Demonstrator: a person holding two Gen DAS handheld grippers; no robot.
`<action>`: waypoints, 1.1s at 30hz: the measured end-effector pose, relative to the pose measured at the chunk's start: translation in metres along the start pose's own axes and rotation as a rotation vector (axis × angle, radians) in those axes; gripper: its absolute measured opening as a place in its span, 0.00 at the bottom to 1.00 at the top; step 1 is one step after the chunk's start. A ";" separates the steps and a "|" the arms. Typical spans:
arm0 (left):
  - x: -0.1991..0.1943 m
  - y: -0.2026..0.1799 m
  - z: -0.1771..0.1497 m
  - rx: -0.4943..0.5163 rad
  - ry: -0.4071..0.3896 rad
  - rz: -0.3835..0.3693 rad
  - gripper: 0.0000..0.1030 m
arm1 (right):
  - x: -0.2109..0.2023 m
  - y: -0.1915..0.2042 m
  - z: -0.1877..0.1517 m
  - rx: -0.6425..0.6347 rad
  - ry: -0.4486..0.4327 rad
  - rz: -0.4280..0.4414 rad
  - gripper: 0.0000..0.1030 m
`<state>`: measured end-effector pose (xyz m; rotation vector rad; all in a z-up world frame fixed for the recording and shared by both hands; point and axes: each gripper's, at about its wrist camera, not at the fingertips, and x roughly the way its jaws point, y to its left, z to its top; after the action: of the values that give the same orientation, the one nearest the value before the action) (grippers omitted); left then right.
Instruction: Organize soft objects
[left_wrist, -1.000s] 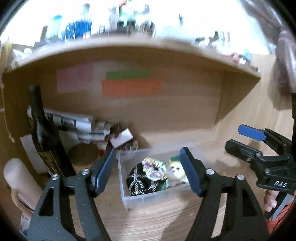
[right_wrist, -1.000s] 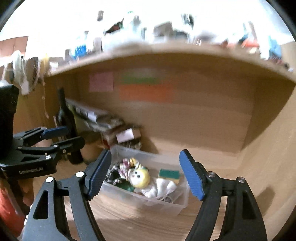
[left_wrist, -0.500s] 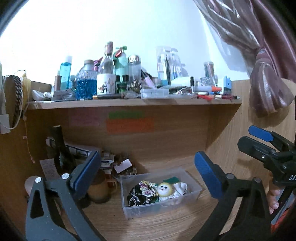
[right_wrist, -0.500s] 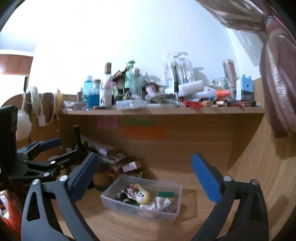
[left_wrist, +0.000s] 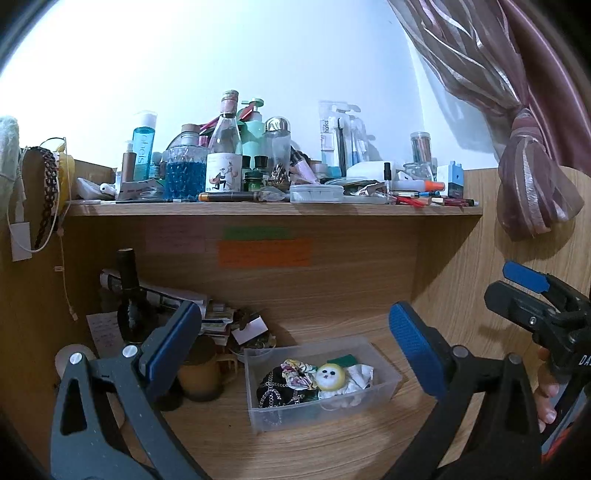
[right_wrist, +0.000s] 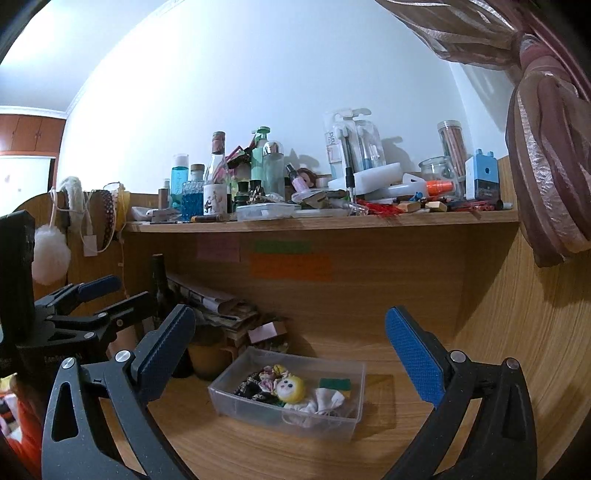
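A clear plastic box (left_wrist: 325, 410) stands on the wooden desk under a shelf. In it lie a yellow-faced doll (left_wrist: 331, 376), a black patterned fabric piece (left_wrist: 280, 387), a floral scrunchie (left_wrist: 295, 371), a white cloth (left_wrist: 360, 376) and a green sponge (left_wrist: 343, 360). My left gripper (left_wrist: 295, 314) is open and empty, drawn back from the box. My right gripper (right_wrist: 289, 314) is also open wide with nothing between its fingers. The right wrist view shows the same box (right_wrist: 280, 415) and doll (right_wrist: 290, 387) below and ahead. Each gripper appears at the edge of the other's view.
A dark bottle (left_wrist: 129, 295), a brown mug (left_wrist: 199, 373) and stacked papers (left_wrist: 173, 299) crowd the desk left of the box. The upper shelf (left_wrist: 273, 208) is packed with bottles and small items. A tied curtain (left_wrist: 535, 184) hangs at the right. A white puff (right_wrist: 50, 254) hangs at the left.
Both grippers have drawn back and risen from the box, so the upper shelf now shows. Both pairs of jaws have spread wider. The box's contents lie as before.
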<state>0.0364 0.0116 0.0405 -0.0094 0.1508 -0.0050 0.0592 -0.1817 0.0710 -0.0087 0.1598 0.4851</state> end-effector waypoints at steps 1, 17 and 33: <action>0.000 0.000 0.000 0.000 0.000 -0.001 1.00 | 0.000 0.000 0.000 -0.001 0.000 -0.001 1.00; 0.001 0.000 0.000 0.000 -0.001 0.000 1.00 | 0.003 -0.003 -0.002 -0.001 0.007 0.006 1.00; 0.002 -0.002 -0.002 0.002 -0.001 0.003 1.00 | 0.003 -0.002 -0.004 0.005 0.008 0.006 1.00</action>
<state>0.0382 0.0099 0.0386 -0.0069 0.1501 -0.0022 0.0626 -0.1826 0.0664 -0.0056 0.1691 0.4908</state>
